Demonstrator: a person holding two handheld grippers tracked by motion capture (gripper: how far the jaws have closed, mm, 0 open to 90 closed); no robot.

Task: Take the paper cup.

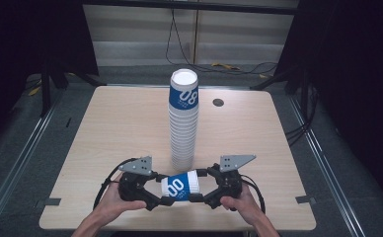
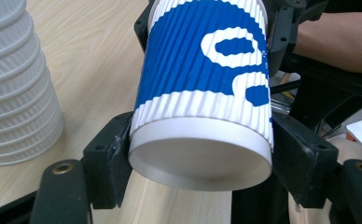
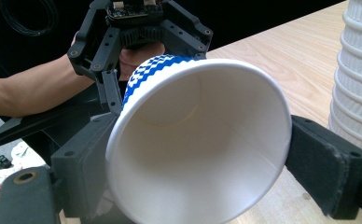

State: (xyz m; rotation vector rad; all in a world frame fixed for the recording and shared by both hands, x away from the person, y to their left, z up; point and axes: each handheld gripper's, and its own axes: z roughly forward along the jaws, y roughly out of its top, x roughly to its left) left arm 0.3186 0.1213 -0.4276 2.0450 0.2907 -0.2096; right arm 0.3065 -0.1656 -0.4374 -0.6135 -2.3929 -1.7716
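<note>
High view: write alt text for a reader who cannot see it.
Two hand-held grippers, left gripper and right gripper, hold a blue-and-white paper cup sideways between them above the table's near edge. Behind it stands a tall cup stack.

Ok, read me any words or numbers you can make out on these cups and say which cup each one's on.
"08" on the top cup of the stack; a line of smaller print under it is too small to read.
"00" on the cup held on its side between the left gripper and the right gripper.
</note>
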